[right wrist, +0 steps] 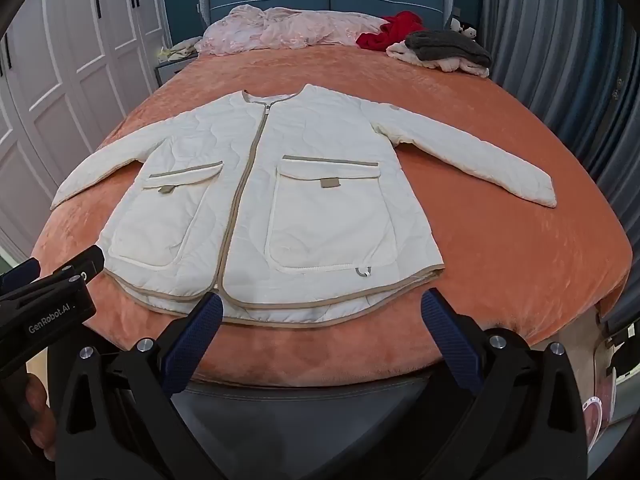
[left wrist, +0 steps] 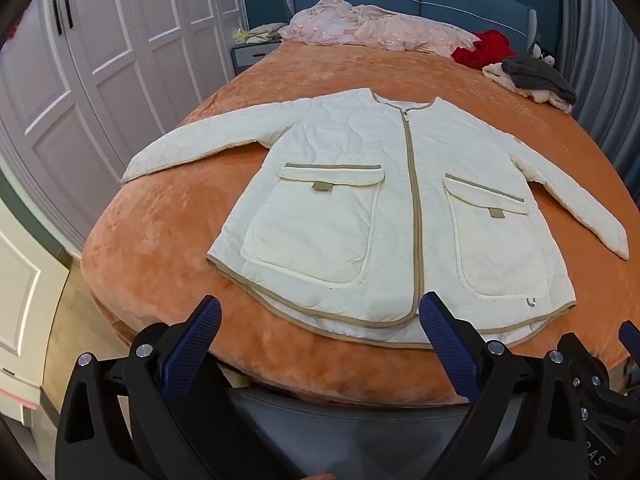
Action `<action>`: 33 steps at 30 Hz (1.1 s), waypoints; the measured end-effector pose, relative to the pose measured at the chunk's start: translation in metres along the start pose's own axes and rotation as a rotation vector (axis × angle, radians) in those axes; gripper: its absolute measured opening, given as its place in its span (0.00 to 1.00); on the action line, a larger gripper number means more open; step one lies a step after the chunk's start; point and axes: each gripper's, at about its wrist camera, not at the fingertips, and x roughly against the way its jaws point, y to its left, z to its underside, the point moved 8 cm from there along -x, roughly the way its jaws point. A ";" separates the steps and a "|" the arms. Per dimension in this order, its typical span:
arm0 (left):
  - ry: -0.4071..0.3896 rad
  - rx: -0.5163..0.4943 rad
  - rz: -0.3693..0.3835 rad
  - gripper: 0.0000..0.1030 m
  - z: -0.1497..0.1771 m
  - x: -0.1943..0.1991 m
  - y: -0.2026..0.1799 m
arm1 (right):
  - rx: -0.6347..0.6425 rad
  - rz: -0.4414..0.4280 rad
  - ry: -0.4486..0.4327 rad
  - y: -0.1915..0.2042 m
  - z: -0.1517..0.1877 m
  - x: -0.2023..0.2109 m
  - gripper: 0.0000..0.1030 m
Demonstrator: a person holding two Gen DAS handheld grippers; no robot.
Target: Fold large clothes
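Observation:
A cream quilted jacket (left wrist: 360, 184) with tan trim, a closed zip and two big flap pockets lies flat, front up, sleeves spread, on the orange bedspread (left wrist: 168, 240). It also shows in the right wrist view (right wrist: 256, 192). My left gripper (left wrist: 320, 312) is open and empty, just short of the jacket's hem near the zip. My right gripper (right wrist: 320, 308) is open and empty, at the hem below the right pocket. The left gripper's body (right wrist: 48, 300) shows at the left edge of the right wrist view.
A pink quilt (left wrist: 360, 26) is bunched at the headboard. A red garment (left wrist: 484, 50) and a grey and cream pile (left wrist: 532, 78) lie at the far right. White wardrobes (left wrist: 100, 60) stand left, a curtain (right wrist: 560, 60) right. A nightstand (left wrist: 252, 54) stands by the bed.

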 end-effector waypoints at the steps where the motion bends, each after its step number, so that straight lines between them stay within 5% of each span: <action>1: -0.006 0.003 0.002 0.94 0.000 0.000 0.000 | 0.002 0.005 -0.007 0.000 0.000 0.000 0.94; 33: -0.017 -0.008 0.010 0.94 -0.009 0.002 -0.002 | 0.003 -0.001 0.001 0.001 -0.002 -0.002 0.94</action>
